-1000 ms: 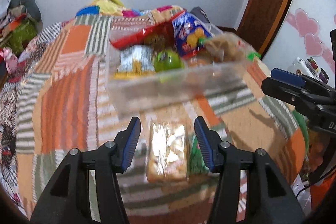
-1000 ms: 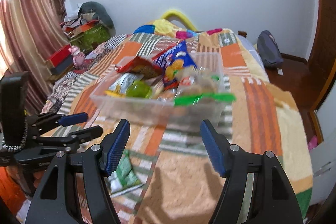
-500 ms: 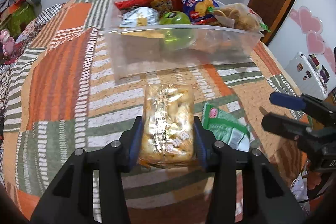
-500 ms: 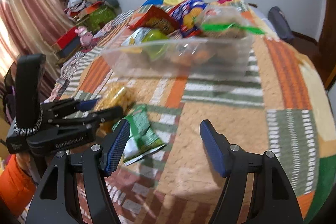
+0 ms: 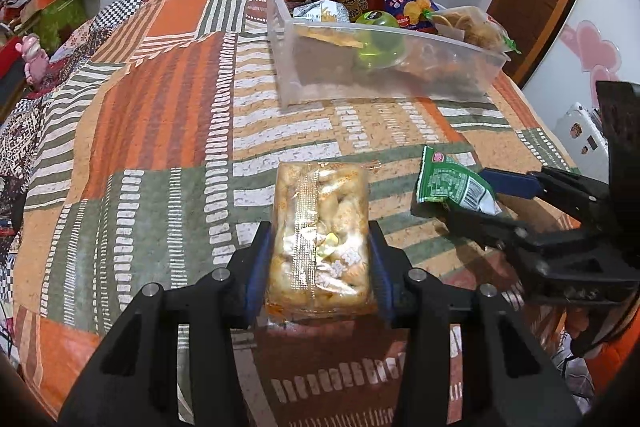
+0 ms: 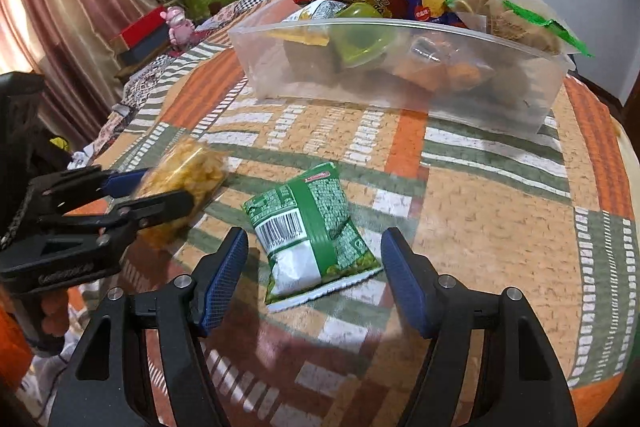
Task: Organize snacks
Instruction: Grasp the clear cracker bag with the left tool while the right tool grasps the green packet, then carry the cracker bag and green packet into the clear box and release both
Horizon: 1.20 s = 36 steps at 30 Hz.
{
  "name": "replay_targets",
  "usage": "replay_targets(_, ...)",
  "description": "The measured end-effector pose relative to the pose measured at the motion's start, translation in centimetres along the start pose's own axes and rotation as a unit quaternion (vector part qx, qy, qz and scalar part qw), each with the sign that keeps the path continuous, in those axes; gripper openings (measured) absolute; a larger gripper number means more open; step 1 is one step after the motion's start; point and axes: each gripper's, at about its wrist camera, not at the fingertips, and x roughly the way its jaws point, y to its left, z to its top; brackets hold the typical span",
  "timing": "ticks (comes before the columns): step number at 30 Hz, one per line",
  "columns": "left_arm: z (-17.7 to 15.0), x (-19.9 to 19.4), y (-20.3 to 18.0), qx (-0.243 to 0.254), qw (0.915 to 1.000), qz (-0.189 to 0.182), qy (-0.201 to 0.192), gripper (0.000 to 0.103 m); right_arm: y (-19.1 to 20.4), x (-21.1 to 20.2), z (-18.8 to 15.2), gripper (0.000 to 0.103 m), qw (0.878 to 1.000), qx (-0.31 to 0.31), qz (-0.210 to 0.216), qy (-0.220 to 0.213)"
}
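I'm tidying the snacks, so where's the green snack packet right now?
The green snack packet lies on the patchwork bedspread between the right gripper's closing jaws, untouched, right of the clear cracker pack.

Left gripper: pads pressed on both sides of the clear biscuit pack
Right gripper: at the green packet, jaws closing
Clear bin: farther up the bed, full of snacks
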Motion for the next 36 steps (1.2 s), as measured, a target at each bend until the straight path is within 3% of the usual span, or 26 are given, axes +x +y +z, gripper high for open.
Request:
replay_targets(2, 0.0, 0.0, -0.2, 0.000, 1.0000, 0.003, -0.002, 0.044, 0.0, 0.0, 0.2, 0.045, 1.000, -0.005, -0.005, -0.001)
replay_targets(8, 0.4, -0.2, -0.6, -0.005, 0.9999, -0.010, -0.008, 0.044, -0.6, -0.4, 0.5, 0.039, 1.000, 0.006, 0.004, -0.004)
replay_targets(17, 3.4, -2.5, -1.3, -0.005, 0.9985, -0.020, -0.050, 0.044, -1.6, -3.7, 1.9, 0.039, 0.998, 0.020, -0.012, -0.059)
replay_targets(26, 9.4, -4.5, -1.9, -0.012, 0.9928, -0.023, -0.117, 0.044, -3.1, -6.5, 6.7, 0.039, 0.991, 0.030, -0.026, -0.132)
replay_targets(36, 14.5, -1.8, -1.2, -0.027, 0.9916, -0.027, -0.124, 0.044, -3.6, -4.5, 10.9, 0.039, 0.989, 0.015, -0.042, -0.141)
